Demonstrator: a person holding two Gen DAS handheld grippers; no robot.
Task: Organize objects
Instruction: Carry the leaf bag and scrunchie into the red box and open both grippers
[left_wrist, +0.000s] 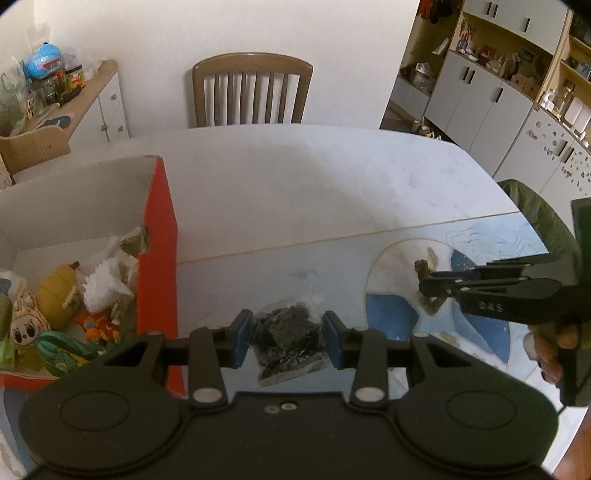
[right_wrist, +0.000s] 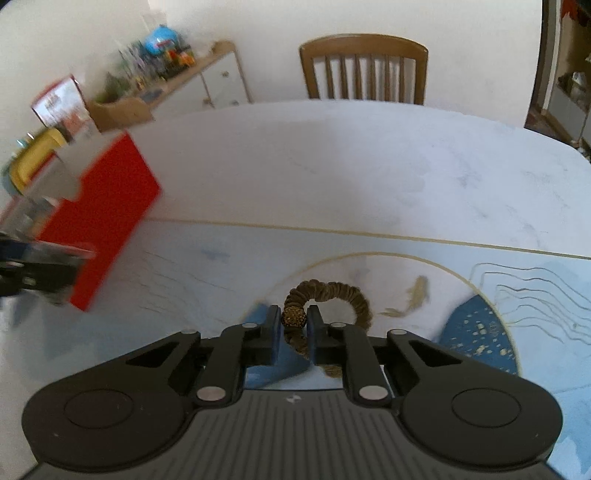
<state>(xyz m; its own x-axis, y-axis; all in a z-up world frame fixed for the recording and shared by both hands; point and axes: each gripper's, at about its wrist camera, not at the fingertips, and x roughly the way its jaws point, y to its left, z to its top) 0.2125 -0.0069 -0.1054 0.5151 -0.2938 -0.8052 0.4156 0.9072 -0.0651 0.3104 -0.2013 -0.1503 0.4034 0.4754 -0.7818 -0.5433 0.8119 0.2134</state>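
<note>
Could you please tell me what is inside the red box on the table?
The red box holds small toys, a yellow plush and white crinkled wrappers. Its near wall and the left gripper hide the rest.

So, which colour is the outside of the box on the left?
Red; the box shows it best in the right wrist view.

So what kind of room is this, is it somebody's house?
Most likely yes, a dining room in a home. There is a wooden chair pushed up to a big white table, tall cupboards with shelves full of household bits, and a red box of small toys on the table.
</note>
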